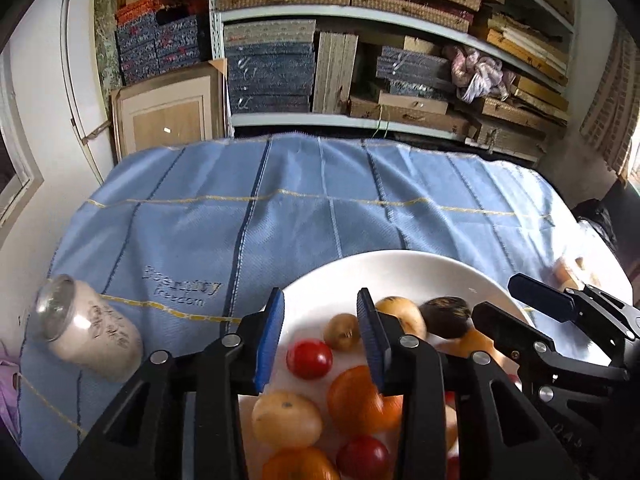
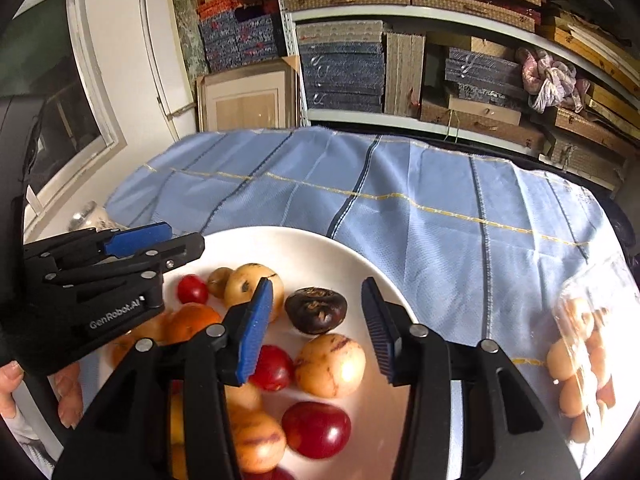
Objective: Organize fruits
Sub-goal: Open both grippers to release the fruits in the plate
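Both our left gripper (image 1: 320, 336) and right gripper (image 2: 318, 330) hover over the white plate (image 2: 304, 246) with jaws spread, empty. We should pinch one fruit gently, perhaps the dark fruit (image 2: 316, 310) mid-plate.

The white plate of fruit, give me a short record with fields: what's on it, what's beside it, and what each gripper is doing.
surface: blue striped cloth
plate: white plate, holding red, orange, yellow-tan and one dark brown fruit
left of plate: jar lying on its side
right of plate: clear bag of small fruit
left gripper: open, empty, over the plate
right gripper: open, empty, over the plate
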`<action>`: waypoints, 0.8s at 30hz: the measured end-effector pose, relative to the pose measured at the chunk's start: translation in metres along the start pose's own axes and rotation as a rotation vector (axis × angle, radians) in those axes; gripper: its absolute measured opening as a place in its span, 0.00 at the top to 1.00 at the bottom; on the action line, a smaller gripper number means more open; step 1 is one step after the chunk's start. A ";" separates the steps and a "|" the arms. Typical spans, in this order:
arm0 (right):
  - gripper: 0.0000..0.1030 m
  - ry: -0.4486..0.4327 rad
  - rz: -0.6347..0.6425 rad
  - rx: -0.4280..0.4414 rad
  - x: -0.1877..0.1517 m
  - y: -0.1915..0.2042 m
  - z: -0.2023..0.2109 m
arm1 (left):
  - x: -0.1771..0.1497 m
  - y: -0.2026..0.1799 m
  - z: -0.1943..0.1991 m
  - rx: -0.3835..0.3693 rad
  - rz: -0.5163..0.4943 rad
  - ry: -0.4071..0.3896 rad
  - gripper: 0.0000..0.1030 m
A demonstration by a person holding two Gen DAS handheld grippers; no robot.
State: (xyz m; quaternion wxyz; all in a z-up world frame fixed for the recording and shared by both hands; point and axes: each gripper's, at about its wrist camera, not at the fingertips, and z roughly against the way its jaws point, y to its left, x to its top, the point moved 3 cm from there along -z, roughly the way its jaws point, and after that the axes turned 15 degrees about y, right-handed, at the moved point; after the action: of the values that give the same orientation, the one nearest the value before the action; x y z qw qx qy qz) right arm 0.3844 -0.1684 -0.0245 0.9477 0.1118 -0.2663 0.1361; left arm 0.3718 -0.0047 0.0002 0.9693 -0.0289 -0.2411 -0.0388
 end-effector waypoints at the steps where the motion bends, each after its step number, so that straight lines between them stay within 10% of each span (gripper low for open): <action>1: 0.56 -0.006 -0.001 0.005 -0.003 0.002 0.007 | -0.005 0.000 0.011 -0.003 -0.004 -0.013 0.64; 24: 0.35 -0.230 0.030 0.048 -0.189 0.055 0.177 | -0.215 -0.010 0.120 0.035 -0.018 -0.138 0.44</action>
State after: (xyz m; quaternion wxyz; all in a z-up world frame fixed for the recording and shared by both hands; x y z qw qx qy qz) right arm 0.1278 -0.2043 0.0298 0.9058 0.1453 -0.3717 0.1426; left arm 0.1263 0.0079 0.0053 0.9503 -0.0126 -0.3084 -0.0412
